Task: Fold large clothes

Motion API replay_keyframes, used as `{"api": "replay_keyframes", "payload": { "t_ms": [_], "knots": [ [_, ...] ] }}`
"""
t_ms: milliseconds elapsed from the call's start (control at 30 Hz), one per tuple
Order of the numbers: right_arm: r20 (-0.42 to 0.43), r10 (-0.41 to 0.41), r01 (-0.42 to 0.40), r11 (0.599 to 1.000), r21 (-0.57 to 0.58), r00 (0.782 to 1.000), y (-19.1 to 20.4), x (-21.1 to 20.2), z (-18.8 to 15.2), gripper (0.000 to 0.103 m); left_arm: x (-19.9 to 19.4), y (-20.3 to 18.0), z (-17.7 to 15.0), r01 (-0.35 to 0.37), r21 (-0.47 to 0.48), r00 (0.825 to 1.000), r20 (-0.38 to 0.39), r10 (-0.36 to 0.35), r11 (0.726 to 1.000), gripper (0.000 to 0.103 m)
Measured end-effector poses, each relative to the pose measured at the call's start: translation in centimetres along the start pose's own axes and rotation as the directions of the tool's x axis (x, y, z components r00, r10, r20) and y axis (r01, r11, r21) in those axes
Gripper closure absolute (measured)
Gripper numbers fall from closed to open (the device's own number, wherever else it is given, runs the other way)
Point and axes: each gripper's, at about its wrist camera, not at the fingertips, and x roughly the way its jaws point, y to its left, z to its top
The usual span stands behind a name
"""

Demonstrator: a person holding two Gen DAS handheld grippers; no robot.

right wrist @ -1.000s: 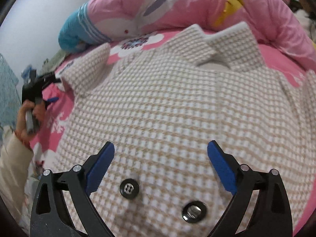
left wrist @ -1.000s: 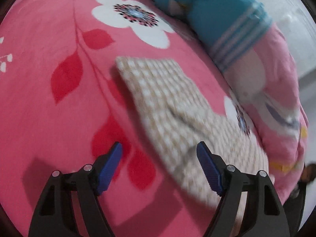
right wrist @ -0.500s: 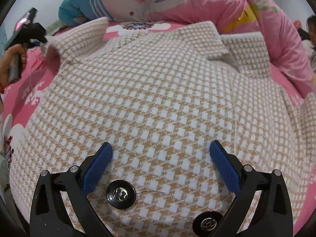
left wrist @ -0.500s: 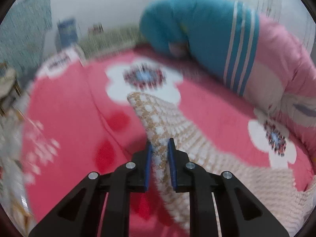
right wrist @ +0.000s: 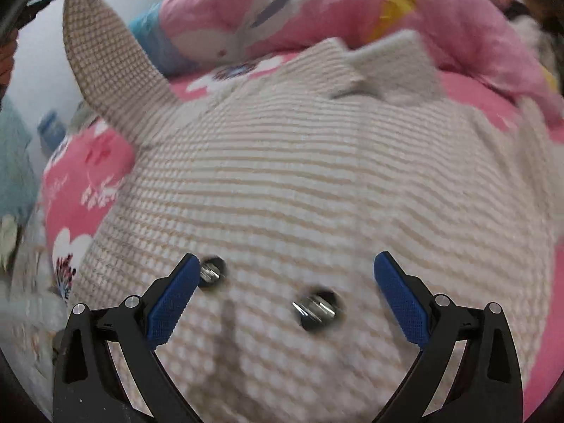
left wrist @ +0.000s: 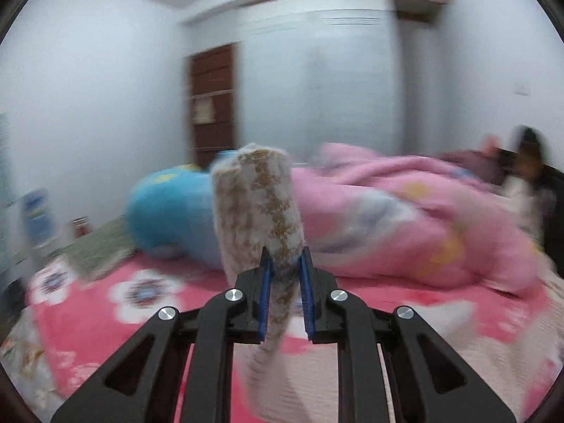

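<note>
Left wrist view alone shows the white walls and a brown door (left wrist: 212, 104) at 11 o'clock; right wrist view alone shows the checked coat (right wrist: 317, 190) spread over the pink floral bed (right wrist: 88, 172). Left tool (left wrist: 284, 275) pinches the raised sleeve (left wrist: 257, 211). Right tool (right wrist: 283, 290) gapes wide above the coat's buttons (right wrist: 317, 310), empty.

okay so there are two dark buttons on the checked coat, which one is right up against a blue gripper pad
The button on the picture's left, touching the right gripper's left pad. The other button sits in the open gap between the pads, touching neither.
</note>
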Motion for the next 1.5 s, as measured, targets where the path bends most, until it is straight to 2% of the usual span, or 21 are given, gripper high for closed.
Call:
{"api": "replay_keyframes", "payload": {
  "t_ms": [67, 167, 200, 267, 300, 433, 500, 600, 700, 767, 867, 1000, 1067, 1133, 1167, 1233, 1300, 1333, 1433, 1467, 1500],
  "knots": [
    [0.000, -0.032, 0.032, 0.998, 0.058, 0.999, -1.9, -1.0, -1.4, 0.008, -0.9, -4.8, -1.0, 0.106, 0.054, 0.994, -0.037, -0.104, 0.993, 0.088],
    [-0.023, -0.060, 0.062, 0.992, 0.113, 0.998, -3.7, -1.4, -2.9, 0.008, -0.4, -11.5, -4.8, 0.262, 0.125, 0.956, -0.169, -0.240, 0.957, 0.083],
    [-0.035, -0.066, 0.070, 0.989, 0.129, 0.997, -4.2, -1.3, -3.6, 0.008, 0.3, -13.5, -6.8, 0.325, 0.136, 0.927, -0.244, -0.286, 0.936, 0.082],
    [-0.038, -0.064, 0.069, 0.989, 0.132, 0.997, -4.6, -1.2, -4.5, 0.008, 1.8, -15.9, -10.4, 0.422, 0.132, 0.859, -0.376, -0.348, 0.897, 0.054],
    [-0.031, -0.066, 0.069, 0.990, 0.122, 0.997, -4.5, -1.3, -4.7, 0.008, 2.4, -16.7, -12.3, 0.452, 0.129, 0.828, -0.430, -0.361, 0.883, 0.047],
    [-0.035, -0.085, 0.088, 0.994, 0.071, 0.996, -3.9, -1.7, -5.7, 0.008, 2.3, -15.1, -16.3, 0.489, 0.089, 0.776, -0.499, -0.386, 0.868, 0.027],
    [-0.028, -0.074, 0.076, 0.994, 0.080, 0.997, -3.7, -2.0, -6.4, 0.008, 1.1, -12.6, -16.6, 0.491, 0.047, 0.774, -0.481, -0.411, 0.870, 0.019],
    [-0.016, -0.057, 0.059, 0.994, 0.087, 0.998, -4.0, -2.2, -6.7, 0.008, -0.8, -8.6, -17.3, 0.464, 0.045, 0.801, -0.449, -0.397, 0.885, 0.008],
    [-0.023, -0.034, 0.035, 0.996, 0.082, 0.999, -4.3, -2.8, -6.9, 0.008, -1.2, -5.1, -19.0, 0.379, 0.077, 0.838, -0.450, -0.307, 0.922, 0.005],
    [-0.057, -0.023, 0.027, 0.997, 0.078, 0.998, -4.8, -3.1, -6.3, 0.008, -0.5, -3.6, -20.6, 0.323, 0.093, 0.847, -0.473, -0.244, 0.942, 0.005],
    [-0.074, 0.017, -0.011, 0.997, 0.079, 0.997, -5.0, -4.4, -4.1, 0.008, 1.7, -1.2, -23.3, 0.243, 0.087, 0.845, -0.508, -0.167, 0.966, 0.005],
    [-0.004, 0.093, -0.092, 0.991, 0.098, 0.996, -5.3, -7.9, 0.5, 0.008, 4.8, 0.3, -25.3, 0.212, 0.075, 0.822, -0.552, -0.137, 0.974, 0.005],
    [0.010, 0.132, -0.132, 0.981, 0.145, 0.991, -6.2, -8.2, 3.2, 0.008, 6.0, 0.6, -26.3, 0.224, 0.064, 0.793, -0.591, -0.144, 0.973, 0.005],
    [0.005, 0.178, -0.175, 0.967, 0.186, 0.984, -7.3, -7.2, 5.1, 0.008, 6.9, 1.2, -27.5, 0.250, 0.011, 0.750, -0.634, -0.187, 0.968, 0.005],
    [-0.006, 0.192, -0.186, 0.957, 0.223, 0.981, -8.2, -6.0, 6.3, 0.008, 7.2, 1.6, -27.8, 0.254, -0.016, 0.741, -0.639, -0.205, 0.967, 0.005],
    [-0.036, 0.215, -0.196, 0.938, 0.287, 0.976, -9.7, -3.5, 7.5, 0.013, 7.3, 2.6, -28.2, 0.273, -0.091, 0.740, -0.616, -0.270, 0.958, 0.005],
    [-0.099, 0.221, -0.172, 0.917, 0.359, 0.970, -11.1, -0.5, 8.4, 0.029, 7.3, 3.3, -28.4, 0.284, -0.131, 0.736, -0.605, -0.303, 0.950, 0.005],
    [-0.126, 0.221, -0.158, 0.911, 0.382, 0.967, -11.7, 0.8, 8.6, 0.031, 7.3, 3.5, -28.5, 0.290, -0.139, 0.735, -0.602, -0.313, 0.947, 0.005],
    [-0.195, 0.211, -0.114, 0.903, 0.414, 0.958, -12.4, 3.8, 8.7, 0.048, 7.2, 3.5, -28.6, 0.295, -0.125, 0.735, -0.603, -0.309, 0.947, 0.005],
    [-0.223, 0.210, -0.100, 0.901, 0.423, 0.952, -12.4, 4.6, 8.4, 0.060, 7.0, 3.3, -28.7, 0.295, -0.110, 0.739, -0.603, -0.300, 0.949, 0.005],
    [-0.229, 0.199, -0.088, 0.904, 0.419, 0.953, -12.3, 4.7, 8.2, 0.063, 6.9, 3.0, -28.7, 0.295, -0.093, 0.744, -0.602, -0.290, 0.951, 0.005]
  ]
}}
